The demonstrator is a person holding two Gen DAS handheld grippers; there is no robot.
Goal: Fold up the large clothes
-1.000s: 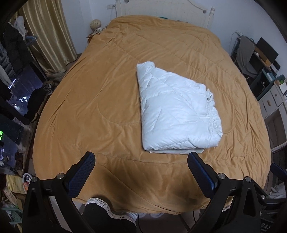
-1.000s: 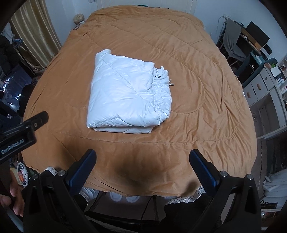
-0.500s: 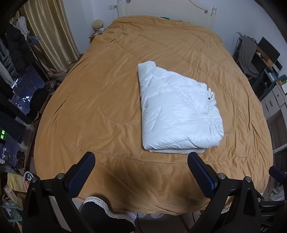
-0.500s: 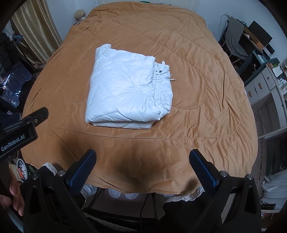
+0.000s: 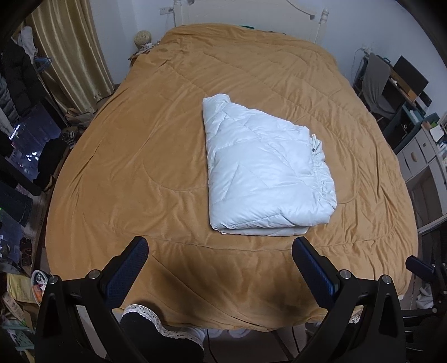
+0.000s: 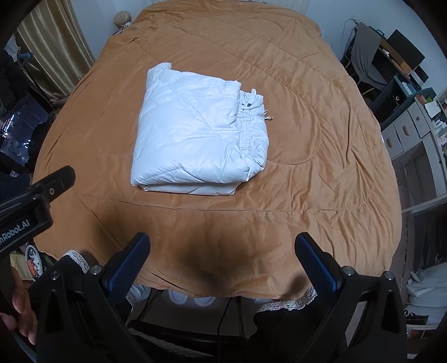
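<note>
The left tool (image 5: 220, 261) hangs spread and empty, drawn slightly back from the bed's foot. The white down jacket (image 5: 264, 174) lies folded mid-bed on the tan quilt (image 5: 145, 156). The right tool (image 6: 222, 258), likewise gaping, has withdrawn too; folding seems finished.

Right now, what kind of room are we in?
Most likely a bedroom: a large bed under an orange-brown quilt, a white headboard against the wall, and gold curtains. A folded white down jacket lies on the quilt.
</note>
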